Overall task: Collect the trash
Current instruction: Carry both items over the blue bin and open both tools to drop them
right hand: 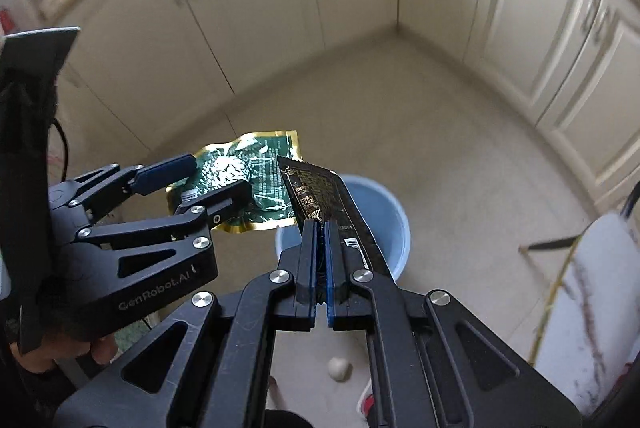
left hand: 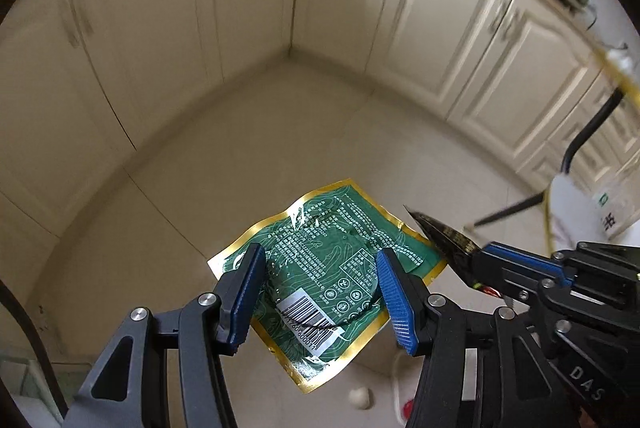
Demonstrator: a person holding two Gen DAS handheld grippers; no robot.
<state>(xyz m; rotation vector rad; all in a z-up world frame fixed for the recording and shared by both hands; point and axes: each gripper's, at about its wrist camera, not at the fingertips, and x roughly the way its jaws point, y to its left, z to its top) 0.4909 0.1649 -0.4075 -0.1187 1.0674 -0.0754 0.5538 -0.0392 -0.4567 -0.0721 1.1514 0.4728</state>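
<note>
A green foil wrapper with a gold border (left hand: 320, 268) sits between the blue pads of my left gripper (left hand: 320, 292), held up in the air; the jaws stand wide with the wrapper spanning them. The wrapper also shows in the right wrist view (right hand: 244, 184), where the left gripper (right hand: 208, 180) is around it. My right gripper (right hand: 321, 248) is shut on a black snack wrapper (right hand: 320, 196), held above a light blue bucket (right hand: 384, 220) on the floor. The black wrapper's tip shows in the left wrist view (left hand: 444, 236).
Cream cabinet doors (left hand: 432, 28) wrap the corner behind. A small white ball (right hand: 339, 369) and a red scrap (left hand: 408, 408) lie on the tiled floor below. A white chair with black legs (right hand: 592, 292) stands at the right.
</note>
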